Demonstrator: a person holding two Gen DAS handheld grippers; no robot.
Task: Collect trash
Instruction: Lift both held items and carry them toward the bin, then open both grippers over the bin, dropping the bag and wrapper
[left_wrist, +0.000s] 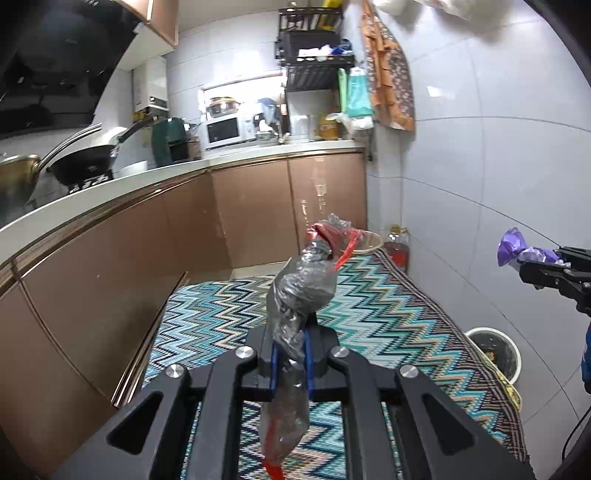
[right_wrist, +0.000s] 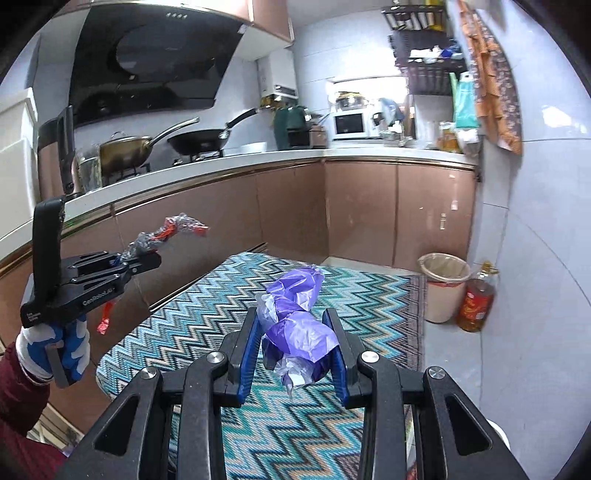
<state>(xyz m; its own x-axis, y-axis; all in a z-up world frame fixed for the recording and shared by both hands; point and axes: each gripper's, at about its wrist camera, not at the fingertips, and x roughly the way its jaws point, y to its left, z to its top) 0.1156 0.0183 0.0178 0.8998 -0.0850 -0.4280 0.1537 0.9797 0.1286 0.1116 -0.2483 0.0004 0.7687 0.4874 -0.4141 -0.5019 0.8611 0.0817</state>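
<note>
Here, lined beige bin (right_wrist: 443, 286) by oil bottle (right_wrist: 476, 299), contents unseen.

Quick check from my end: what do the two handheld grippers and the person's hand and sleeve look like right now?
Both the left gripper and right gripper are matte black linkage frames with silver pivot bolts and blue finger pads. The left's side carries white lettering. The left hand wears a blue-and-white glove under a maroon sleeve.
</note>
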